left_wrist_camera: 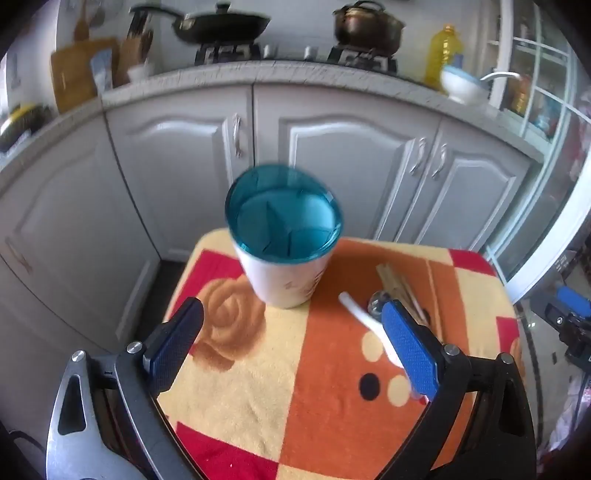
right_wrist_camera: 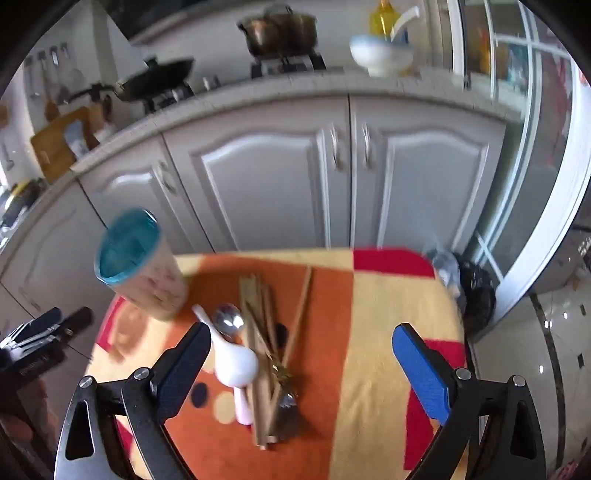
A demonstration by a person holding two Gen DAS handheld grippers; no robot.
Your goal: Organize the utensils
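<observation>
Several utensils lie in a loose pile on the patterned cloth [right_wrist_camera: 388,314] that covers a small table: a bundle of wooden chopsticks [right_wrist_camera: 258,332], a white ceramic spoon [right_wrist_camera: 234,360] and a metal spoon [right_wrist_camera: 229,319], all touching or overlapping near the middle of the cloth in the right wrist view. One chopstick lies a little apart from the bundle, slanting toward the far edge. The pile is shown whole only in that view; in the left wrist view the chopsticks [left_wrist_camera: 397,286], the white spoon's handle [left_wrist_camera: 360,314] and a bit of the metal spoon [left_wrist_camera: 376,301] are partly hidden behind a blue finger pad.

Toward the far left corner of the cloth stands the utensil holder [right_wrist_camera: 142,264], a white cup with a teal rim, upright and apart from the pile. The left wrist view looks down into the holder [left_wrist_camera: 284,236] and shows teal dividers inside and no utensils in it; the right wrist view shows mainly its outer wall.

The left gripper [left_wrist_camera: 291,343] hangs over the near part of the cloth, jaws spread wide with nothing between them. The right gripper [right_wrist_camera: 303,365] hangs above the pile, jaws likewise wide apart and touching nothing.

Beyond the table run grey cabinet doors [right_wrist_camera: 266,192] under a worktop [left_wrist_camera: 332,74] carrying a black pan [left_wrist_camera: 221,26], a metal pot [left_wrist_camera: 365,26], a white bowl [left_wrist_camera: 463,86] and an oil bottle [left_wrist_camera: 441,55]. Only the right wrist view shows the black bag [right_wrist_camera: 478,291] on the floor past the cloth's far right corner.
</observation>
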